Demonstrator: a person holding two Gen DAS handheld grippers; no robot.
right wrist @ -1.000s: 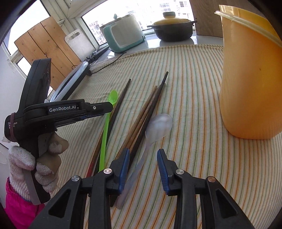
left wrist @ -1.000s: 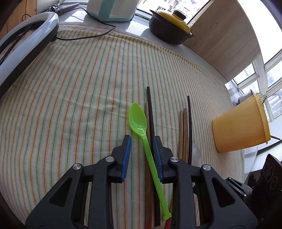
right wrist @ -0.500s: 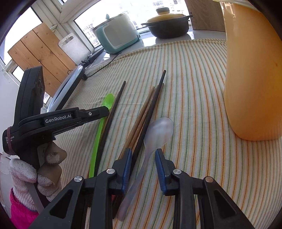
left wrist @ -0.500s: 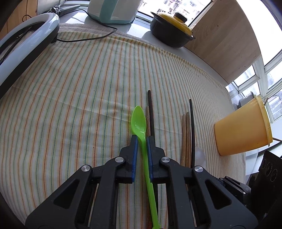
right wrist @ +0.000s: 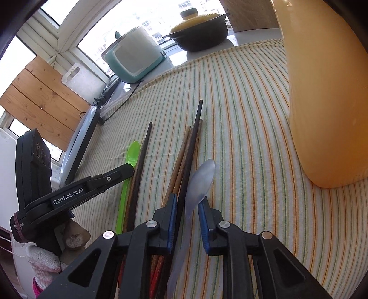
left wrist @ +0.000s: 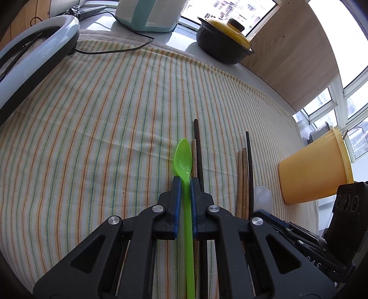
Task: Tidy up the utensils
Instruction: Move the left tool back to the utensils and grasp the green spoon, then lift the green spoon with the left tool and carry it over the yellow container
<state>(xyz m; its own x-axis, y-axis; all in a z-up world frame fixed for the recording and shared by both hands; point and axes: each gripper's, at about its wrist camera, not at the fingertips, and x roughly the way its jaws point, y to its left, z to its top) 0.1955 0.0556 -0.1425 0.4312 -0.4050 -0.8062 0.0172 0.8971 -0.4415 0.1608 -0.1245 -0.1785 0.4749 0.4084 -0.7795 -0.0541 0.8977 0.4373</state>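
Note:
My left gripper (left wrist: 184, 181) is shut on the handle of a green plastic spoon (left wrist: 182, 156) on the striped cloth; the spoon also shows in the right wrist view (right wrist: 132, 155). My right gripper (right wrist: 187, 202) straddles the handle of a translucent spoon (right wrist: 201, 179), its jaws narrowed but with a gap left; the right pad seems to touch the handle. Dark and wooden chopsticks (left wrist: 245, 170) lie between the spoons, also in the right wrist view (right wrist: 186, 149). An orange cup (left wrist: 315, 170) stands at the right, close in the right wrist view (right wrist: 326, 92).
A black pot with a yellow lid (left wrist: 224, 41) and a teal appliance (left wrist: 147, 13) with its cord stand on the counter behind the cloth. A grey-blue appliance (left wrist: 30, 59) lies at the left. A wooden board (right wrist: 41, 101) leans by the window.
My left gripper has closed on the green spoon's handle and slid up toward its bowl. My right gripper has moved forward over the translucent spoon and its jaws have narrowed.

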